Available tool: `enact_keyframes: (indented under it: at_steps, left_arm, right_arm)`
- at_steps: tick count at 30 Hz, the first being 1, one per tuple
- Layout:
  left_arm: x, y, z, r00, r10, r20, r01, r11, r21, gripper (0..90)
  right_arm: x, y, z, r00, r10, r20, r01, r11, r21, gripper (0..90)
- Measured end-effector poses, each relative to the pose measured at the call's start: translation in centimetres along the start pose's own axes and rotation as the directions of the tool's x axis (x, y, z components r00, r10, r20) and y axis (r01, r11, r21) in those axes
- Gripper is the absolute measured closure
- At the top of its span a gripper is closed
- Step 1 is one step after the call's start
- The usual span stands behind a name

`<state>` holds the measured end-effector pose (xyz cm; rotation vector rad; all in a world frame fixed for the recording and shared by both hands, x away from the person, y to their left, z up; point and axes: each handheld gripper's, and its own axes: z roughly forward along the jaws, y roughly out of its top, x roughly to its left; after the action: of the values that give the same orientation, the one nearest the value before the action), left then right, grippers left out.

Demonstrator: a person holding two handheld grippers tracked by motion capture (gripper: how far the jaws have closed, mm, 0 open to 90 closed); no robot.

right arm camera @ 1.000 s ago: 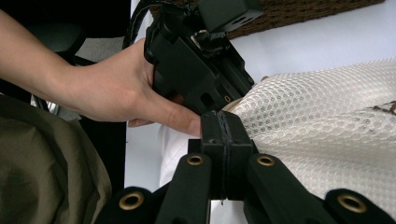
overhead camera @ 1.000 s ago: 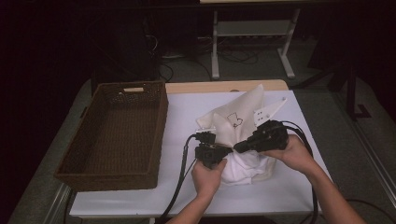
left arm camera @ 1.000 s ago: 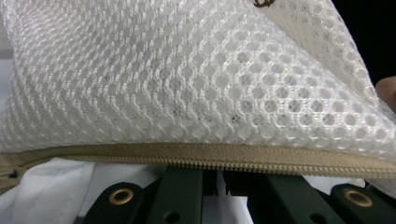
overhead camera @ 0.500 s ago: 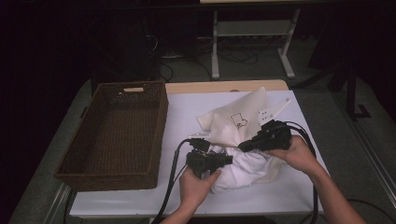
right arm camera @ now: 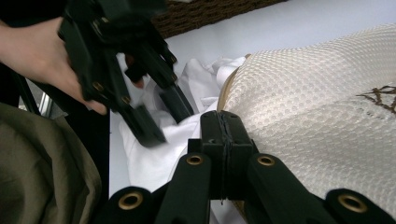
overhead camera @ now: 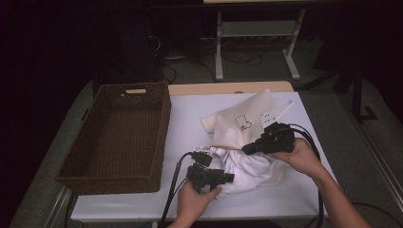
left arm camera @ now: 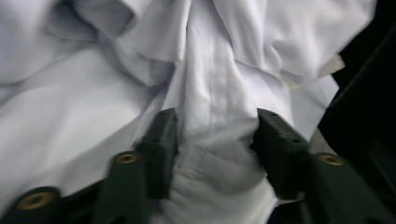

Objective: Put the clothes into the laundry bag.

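Note:
A cream mesh bag (overhead camera: 236,124) with a small bear drawing lies on the white table (overhead camera: 190,118). A crumpled white cloth (overhead camera: 249,172) bulges from its near end. My right gripper (overhead camera: 245,150) is shut on the bag's rim; in the right gripper view its jaws (right arm camera: 222,127) meet at the edge of the cream bag (right arm camera: 308,102). My left gripper (overhead camera: 230,177) points right into the cloth. Its jaws have just been opening and stand apart (left arm camera: 215,140) with a fold of the white cloth (left arm camera: 210,70) between them.
An empty dark wicker basket (overhead camera: 162,127) stands on the left half of the table. A white tag (overhead camera: 275,114) sticks out of the bag's far side. Cables trail from both grippers toward the near edge. Desk legs and wires lie on the floor beyond the table.
My left gripper has drawn back toward the near table edge and its jaws have come apart on the white cloth. The right gripper has stayed in place, shut.

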<state>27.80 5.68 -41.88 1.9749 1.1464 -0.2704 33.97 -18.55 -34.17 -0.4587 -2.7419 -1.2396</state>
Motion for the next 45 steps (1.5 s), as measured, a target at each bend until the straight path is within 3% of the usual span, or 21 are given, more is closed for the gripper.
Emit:
enact_keyframes:
  at_steps: [2,4,7,8,11,13,14,16,17,19,21,25,27,30,32,34,38,40,45]
  left_arm:
    - [0.1,0.4,1.4,0.9994,0.023,-0.027,-0.023,0.9996,0.019,70.2]
    - [0.2,1.0,2.4,0.9998,0.015,-0.012,-0.014,0.9999,0.006,81.1]
    - [-0.6,1.6,2.5,0.9995,0.029,-0.009,-0.030,0.9977,-0.061,84.5]
    - [-1.0,1.8,2.3,0.9985,0.051,-0.019,-0.052,0.9959,-0.074,84.8]
    - [-1.9,2.0,1.5,0.9969,0.078,-0.006,-0.079,0.9914,-0.105,85.1]
    - [-2.2,1.8,1.3,0.9956,0.093,0.014,-0.091,0.9914,-0.093,85.1]
    - [-2.2,1.6,1.1,0.9950,0.098,0.016,-0.097,0.9919,-0.083,84.8]
    - [-2.0,1.2,0.9,0.9960,0.075,0.050,-0.070,0.9933,-0.092,83.0]
    - [-1.7,1.2,0.9,0.9949,0.050,0.088,-0.042,0.9955,-0.085,78.6]
    - [-1.1,1.6,1.0,0.9876,-0.001,0.157,0.011,0.9979,-0.063,60.1]
    - [-0.9,1.9,1.1,0.9816,-0.016,0.190,0.029,0.9975,-0.065,53.4]
    - [-0.9,2.7,1.5,0.9869,-0.020,0.160,0.032,0.9971,-0.070,54.0]
    - [-1.0,3.1,2.0,0.9917,-0.019,0.127,0.027,0.9977,-0.062,62.0]
    - [-1.2,3.2,2.6,0.9959,0.025,0.087,-0.019,0.9973,-0.071,79.1]
    - [-1.0,3.3,2.7,0.9962,0.012,0.086,-0.004,0.9958,-0.091,83.3]
    - [-1.1,3.3,2.7,0.9971,0.004,0.077,0.005,0.9938,-0.111,84.3]
    - [-2.1,2.7,1.9,0.9979,0.054,0.036,-0.048,0.9891,-0.139,84.9]
    - [-2.5,2.3,1.1,0.9969,0.071,0.035,-0.065,0.9870,-0.147,85.0]
    - [-3.2,1.6,-0.6,0.9952,0.072,0.066,-0.061,0.9862,-0.154,85.2]
  right_arm:
    - [0.2,0.0,0.4,0.9999,-0.014,0.006,0.014,1.000,0.017,88.9]
    - [0.4,0.0,0.7,0.9998,-0.018,0.001,0.018,0.999,0.029,88.9]
    - [0.3,-0.3,0.7,0.9999,-0.015,0.003,0.015,1.000,0.022,88.9]
    - [0.3,-0.4,0.6,0.9999,-0.014,0.005,0.014,1.000,0.018,88.9]
    - [0.4,-0.6,0.3,0.9999,-0.010,0.009,0.010,1.000,0.011,88.9]
    - [0.4,-0.8,0.1,0.9999,-0.011,0.010,0.011,1.000,0.001,88.9]
    - [0.4,-0.8,0.0,0.9999,-0.010,0.009,0.010,1.000,0.001,88.9]
    - [0.4,-0.8,0.0,0.9998,-0.014,0.011,0.014,1.000,0.002,88.9]
    - [0.4,-0.8,0.0,0.9999,-0.012,0.011,0.012,1.000,0.003,88.9]
    - [0.4,-0.7,0.2,0.9998,-0.016,0.009,0.016,1.000,0.007,88.9]
    - [0.5,-0.5,0.5,0.9999,-0.015,0.008,0.014,1.000,0.011,88.9]
    - [0.4,-0.5,0.5,0.9999,-0.013,0.009,0.012,1.000,0.012,88.8]
    - [0.3,-0.5,0.5,0.9999,-0.009,0.011,0.009,1.000,0.012,88.9]
    - [0.3,-0.6,0.5,0.9999,-0.013,0.008,0.013,1.000,0.002,88.8]
    - [0.3,-0.7,0.5,0.9999,-0.011,0.008,0.011,1.000,-0.003,88.9]
    - [0.5,-0.7,0.4,0.9999,-0.012,0.008,0.012,1.000,-0.007,89.0]
    - [1.2,-0.4,0.3,0.9995,-0.033,0.001,0.033,0.999,-0.009,89.0]
    - [1.5,-0.4,0.2,0.9990,-0.040,-0.018,0.040,0.999,-0.018,89.0]
    - [2.7,0.3,-0.1,0.9966,-0.072,-0.040,0.071,0.997,-0.029,89.0]
